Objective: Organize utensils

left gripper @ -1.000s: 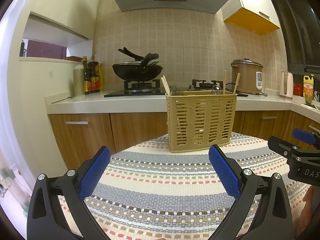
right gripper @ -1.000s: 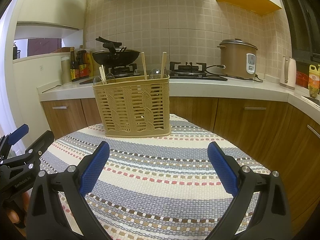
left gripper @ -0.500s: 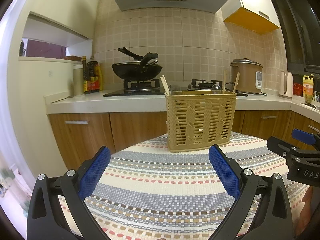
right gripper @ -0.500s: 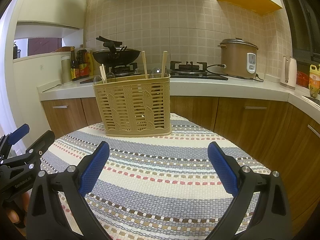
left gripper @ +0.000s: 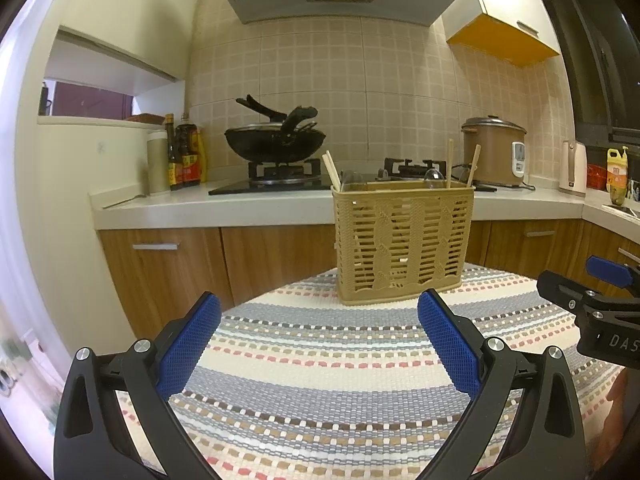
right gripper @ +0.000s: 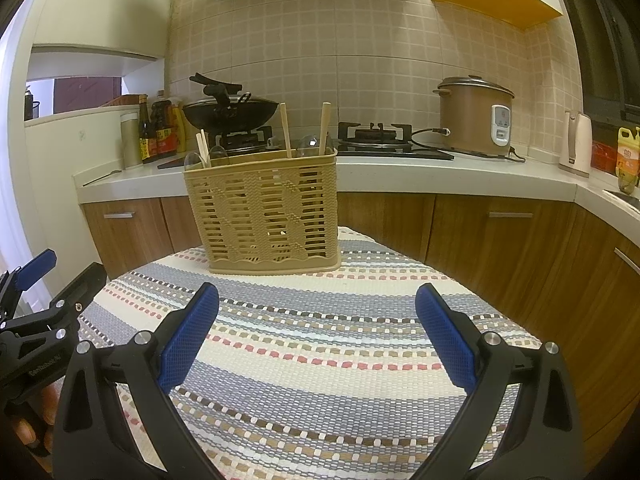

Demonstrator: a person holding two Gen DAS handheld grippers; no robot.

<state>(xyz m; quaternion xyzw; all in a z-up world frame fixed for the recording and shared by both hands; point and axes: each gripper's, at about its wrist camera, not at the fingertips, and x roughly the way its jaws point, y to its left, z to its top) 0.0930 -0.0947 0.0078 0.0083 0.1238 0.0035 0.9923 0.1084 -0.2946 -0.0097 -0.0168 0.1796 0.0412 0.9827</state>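
Both grippers hover spread wide and empty over the striped tablecloth (left gripper: 320, 380): the left gripper (left gripper: 319, 340) and right gripper (right gripper: 317, 330). The tan utensil basket (right gripper: 262, 216) stands upright at the table's far edge, holding chopsticks (right gripper: 285, 132) and spoons (left gripper: 434, 176).

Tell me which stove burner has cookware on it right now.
The left burner, nearest the sauce bottles: a black wok sits on it. The right burner, beside the rice cooker, is bare.

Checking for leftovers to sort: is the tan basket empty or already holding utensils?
Holding utensils. The basket stands upright with chopsticks and clear spoon bowls poking above its rim.
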